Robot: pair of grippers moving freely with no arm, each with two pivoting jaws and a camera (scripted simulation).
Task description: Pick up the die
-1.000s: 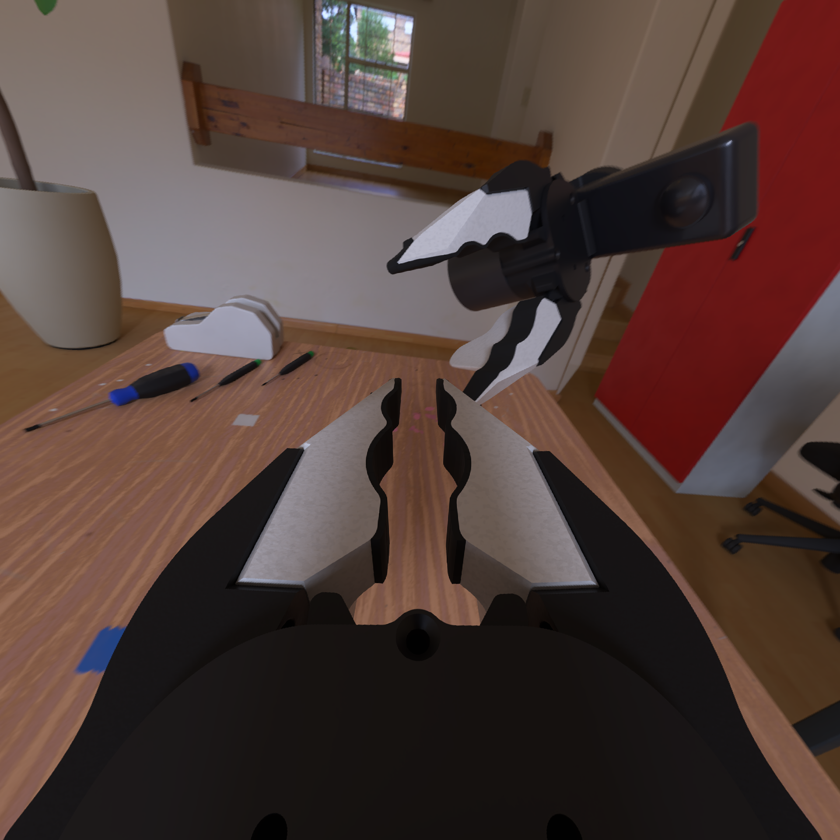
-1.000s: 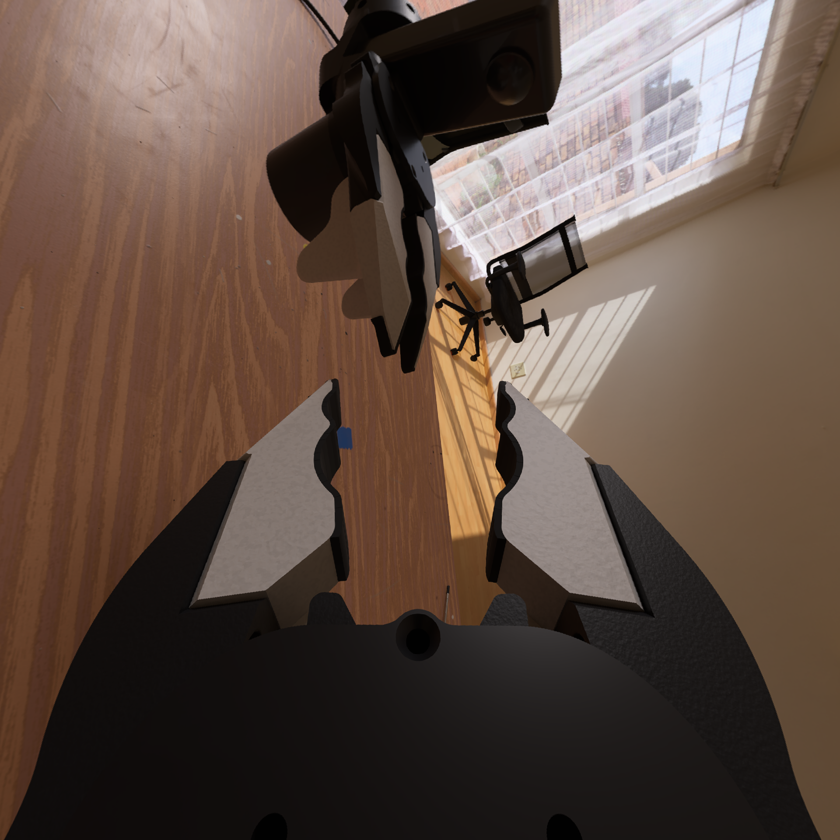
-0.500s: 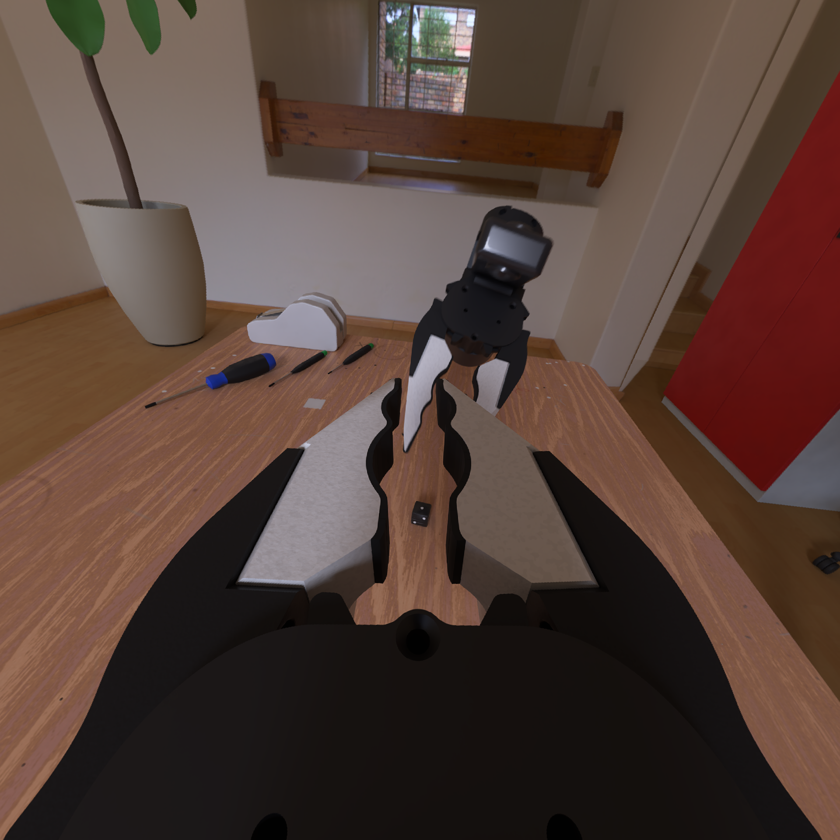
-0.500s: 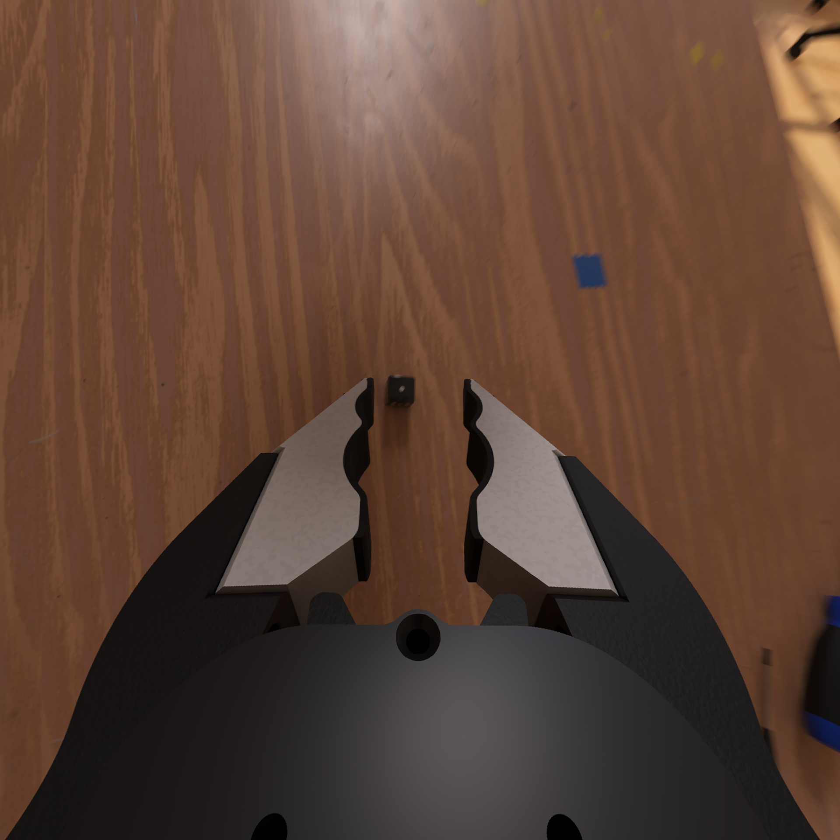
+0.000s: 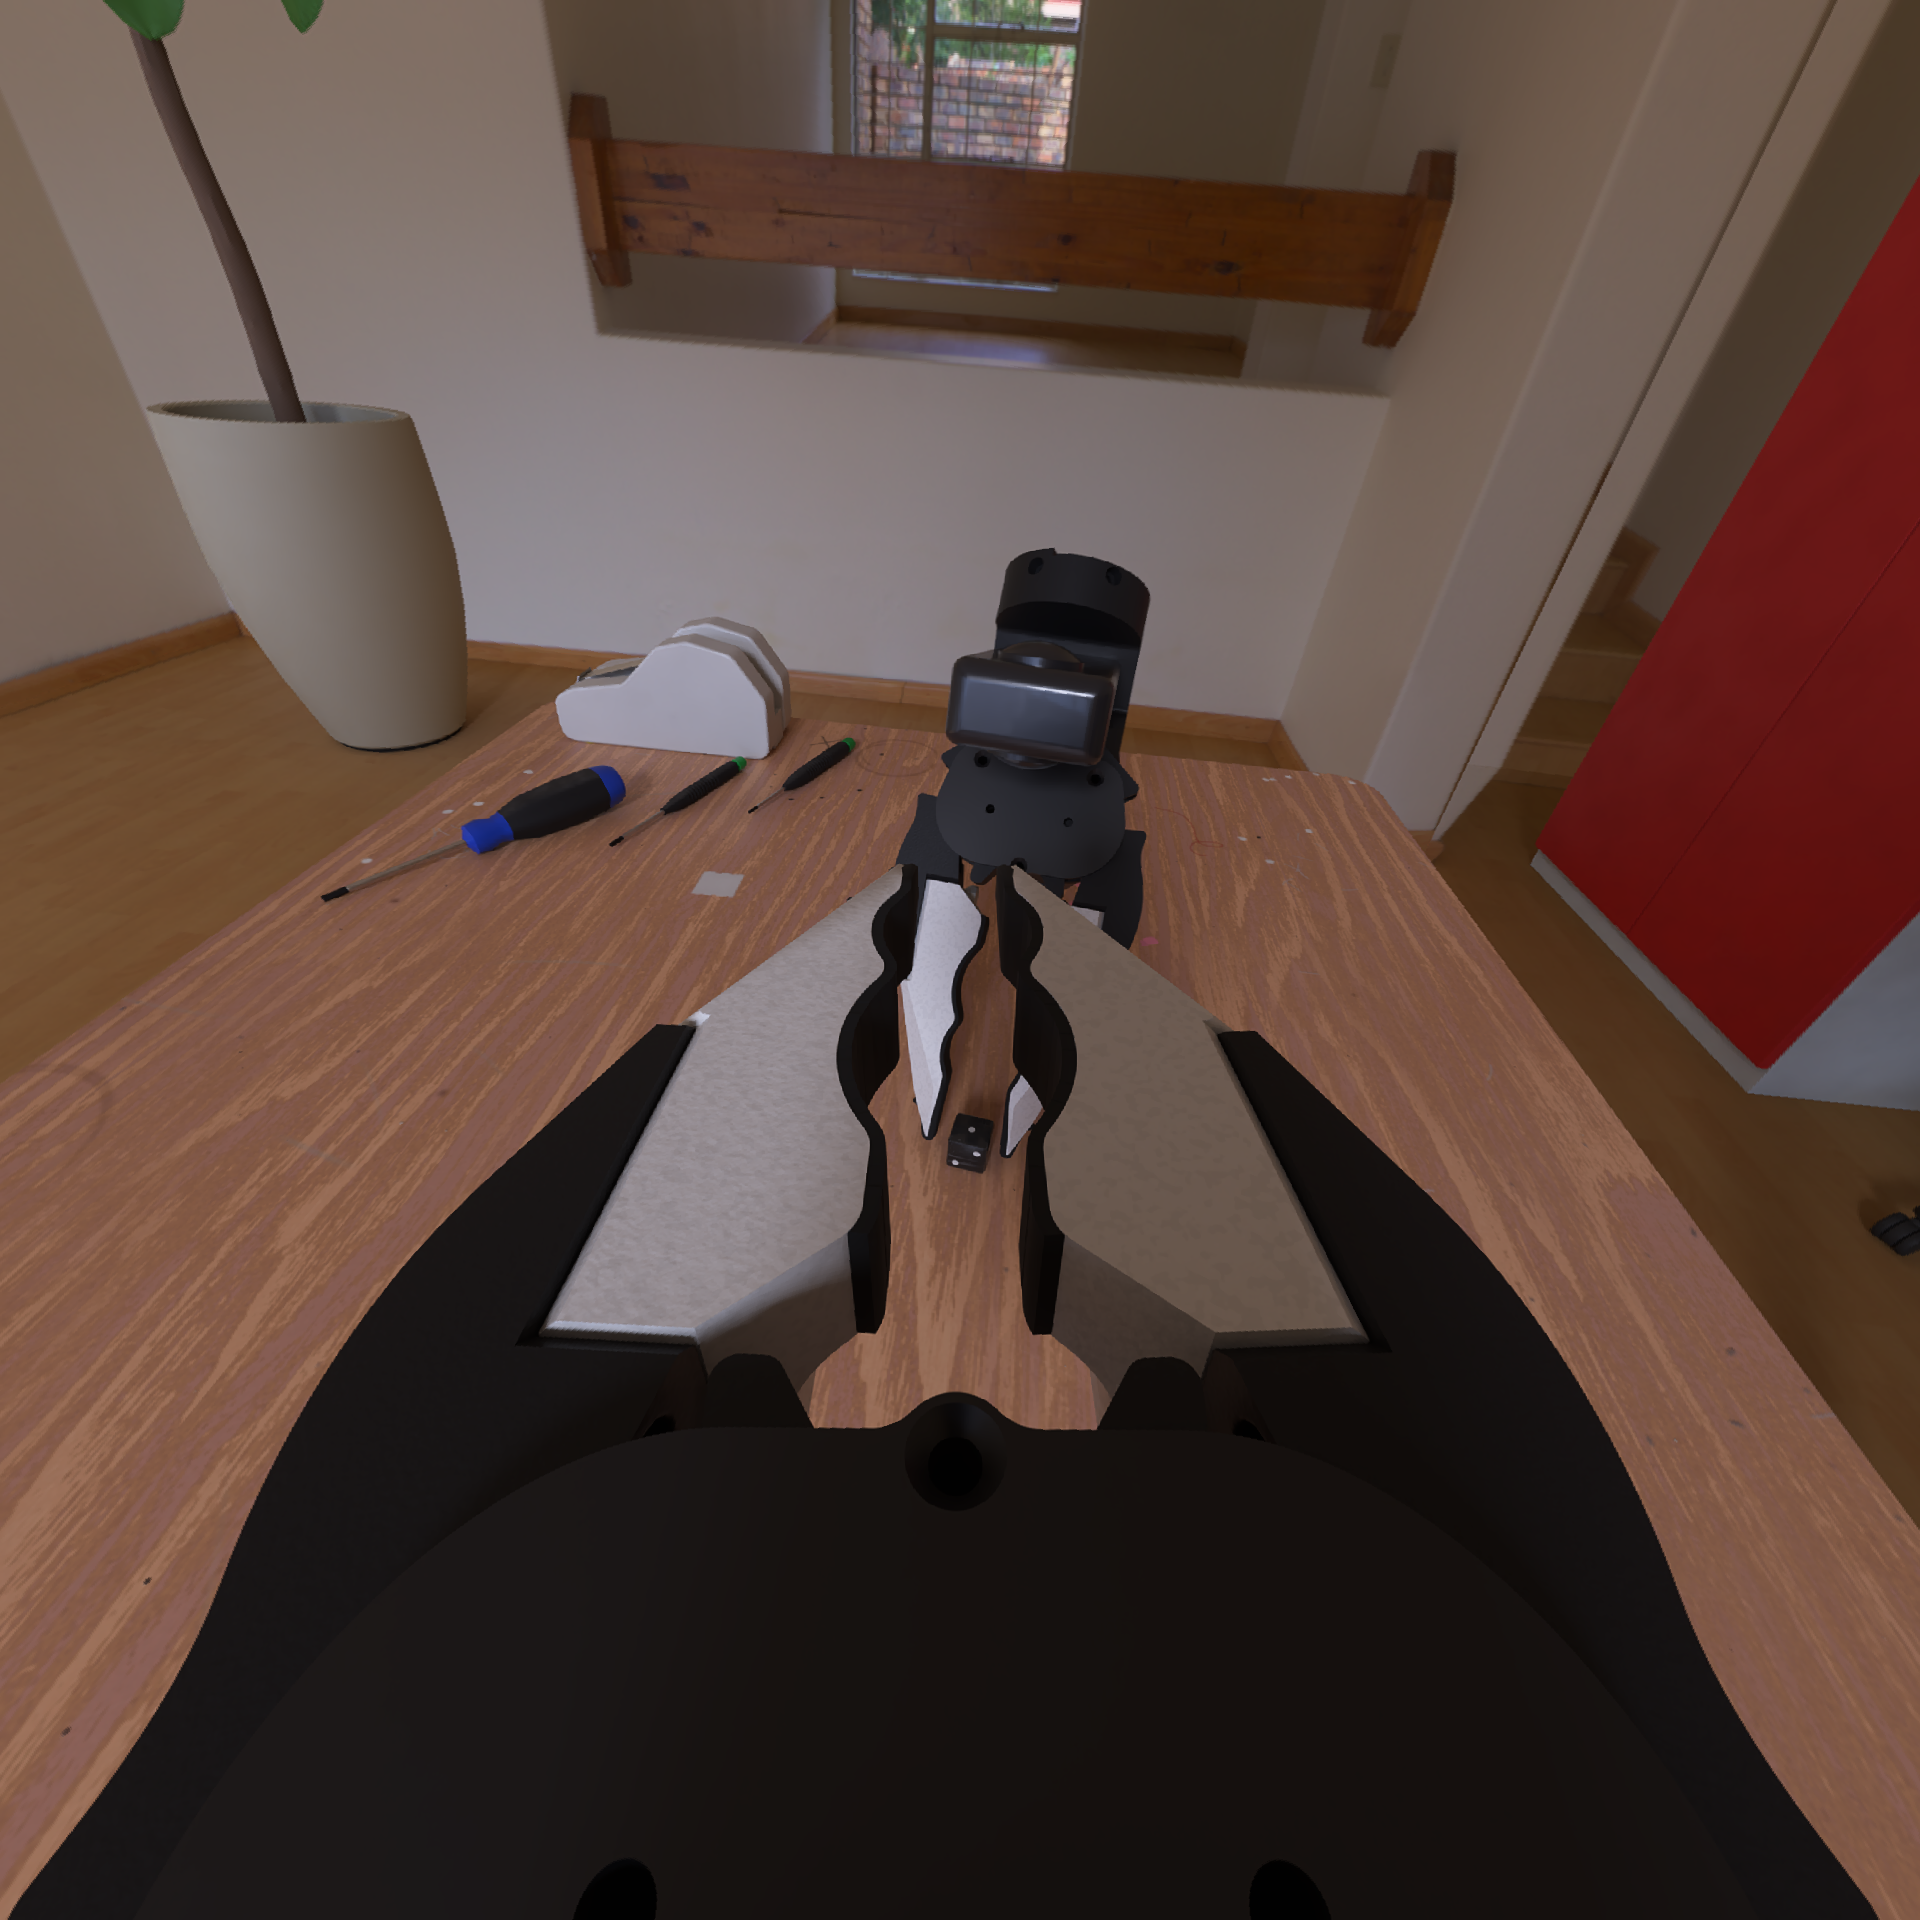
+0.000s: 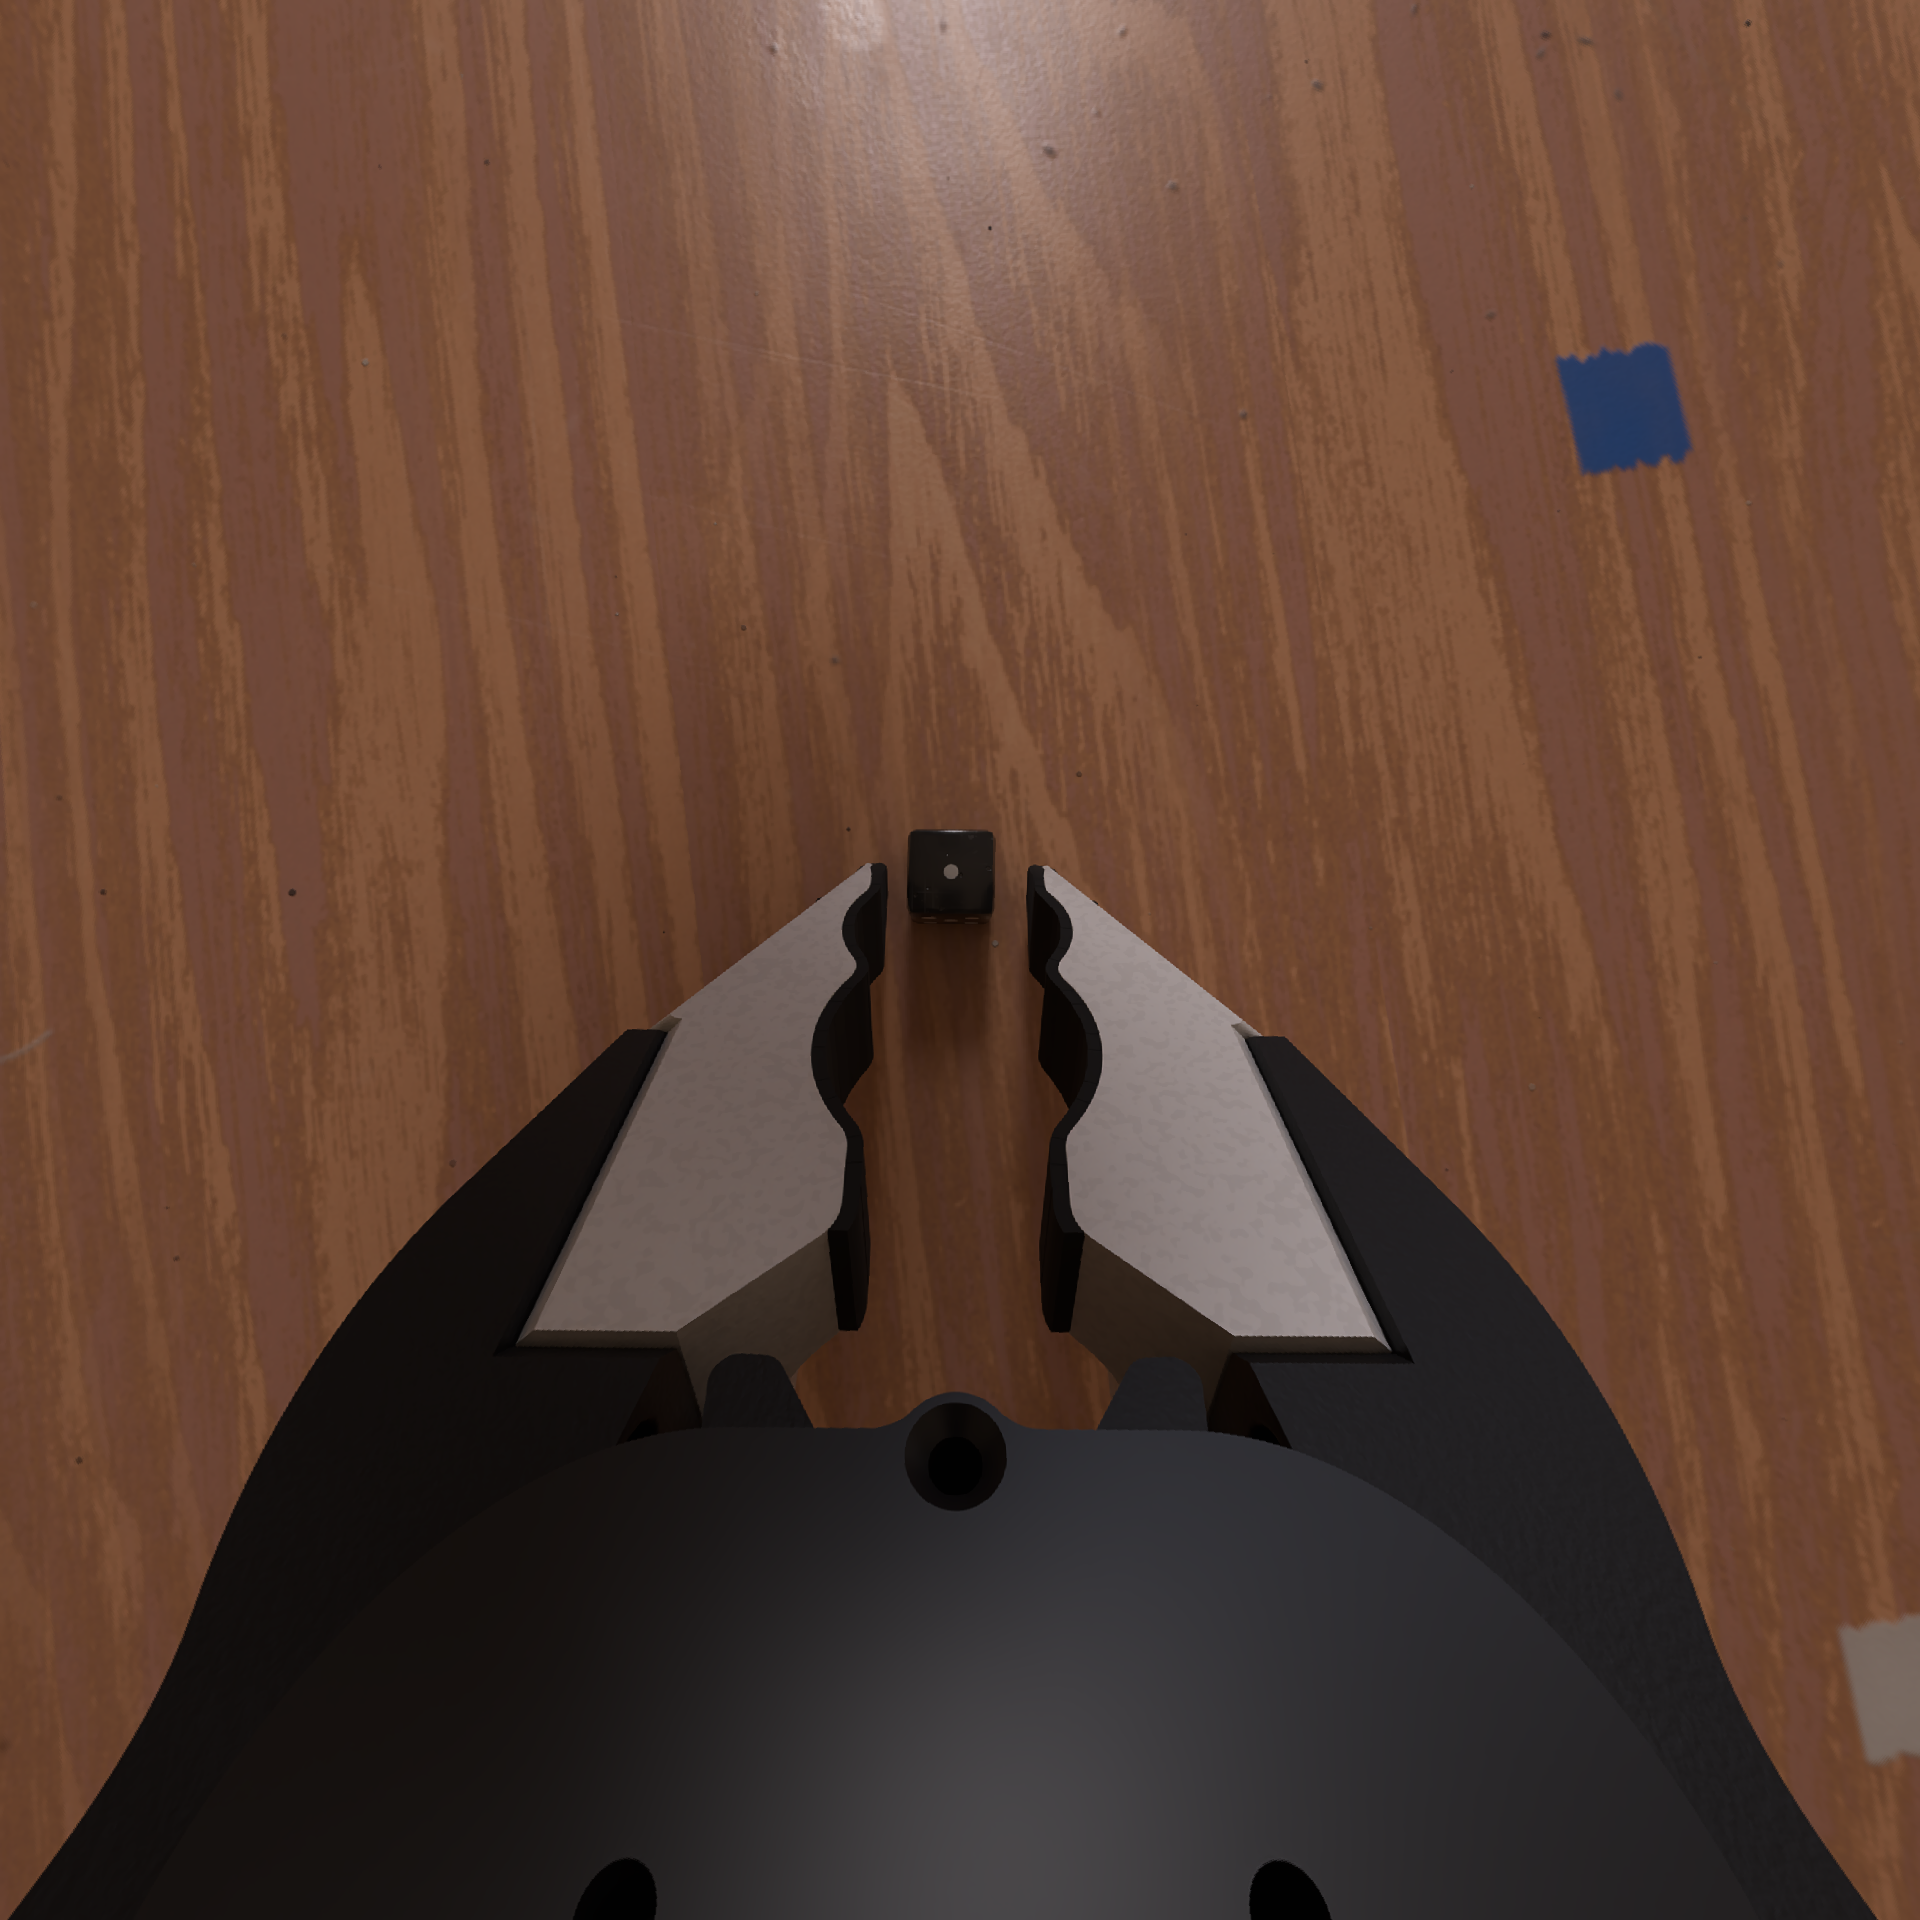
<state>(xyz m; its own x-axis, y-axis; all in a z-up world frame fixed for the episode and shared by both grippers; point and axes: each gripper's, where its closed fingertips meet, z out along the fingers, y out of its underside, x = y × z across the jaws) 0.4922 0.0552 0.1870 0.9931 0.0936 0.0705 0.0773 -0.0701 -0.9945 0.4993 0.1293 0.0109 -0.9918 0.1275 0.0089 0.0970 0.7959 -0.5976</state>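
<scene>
Your right gripper [image 6: 956,883] has bare table [image 6: 416,520] on all sides of the die [image 6: 950,873]; left gripper [image 5: 954,894] faces it closely, centre frame.

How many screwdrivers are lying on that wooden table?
3, all at the table's far left, in front of a white tape dispenser: a big blue-and-black screwdriver, a thin green-tipped one beside it, and another thin green-tipped one farther right. The hand-held gripper might hide more.

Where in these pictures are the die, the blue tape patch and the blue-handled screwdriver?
die [image 6: 950,873], right wrist view, on its top face.
blue tape patch [image 6: 1623,408], right wrist view, on its middle.
blue-handled screwdriver [image 5: 545,815], left wrist view, on its handle.
</scene>
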